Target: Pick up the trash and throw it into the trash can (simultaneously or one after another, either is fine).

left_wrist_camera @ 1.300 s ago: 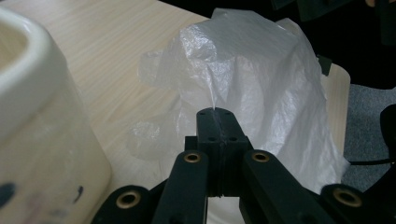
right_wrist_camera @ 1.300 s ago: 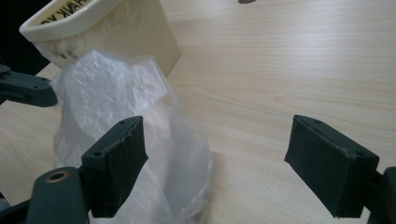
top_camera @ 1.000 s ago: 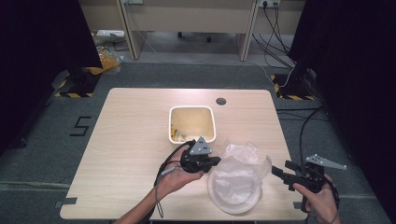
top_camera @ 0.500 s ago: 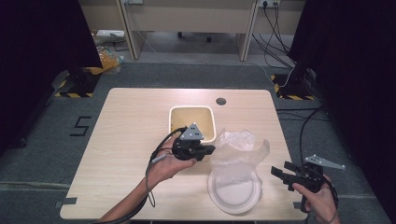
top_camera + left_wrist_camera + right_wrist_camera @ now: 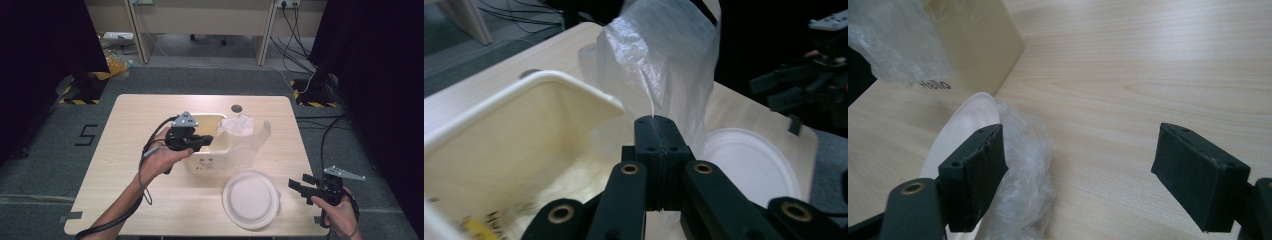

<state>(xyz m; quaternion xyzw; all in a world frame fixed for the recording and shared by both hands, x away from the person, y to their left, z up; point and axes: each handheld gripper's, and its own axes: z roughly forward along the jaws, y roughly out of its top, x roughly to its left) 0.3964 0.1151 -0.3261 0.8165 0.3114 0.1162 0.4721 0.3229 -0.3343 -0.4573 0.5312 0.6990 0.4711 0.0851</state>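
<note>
Since a second before, the left gripper [image 5: 207,142] had carried the plastic bag [image 5: 242,137] up off the plate and away across the table, over the cream tub [image 5: 202,161], while the right gripper [image 5: 302,188] had kept its place. Nearest the person, that right gripper hovered at the table's front right corner, its jaws spread wide with nothing between them, just beside the white paper plate [image 5: 250,199]. Farther on, the left gripper's jaws were clamped tight on a thin fold of the bag, which hung over the tub's right side. The pale wooden table [image 5: 150,110] stood on grey carpet, with desks and trailing cables beyond. The left gripper view showed the pinched film [image 5: 664,65] rising from the jaw tips; the right gripper view showed loose crumpled plastic [image 5: 1023,165] lying against the plate's [image 5: 975,107] edge and the word Hello on the tub [image 5: 978,35].
</note>
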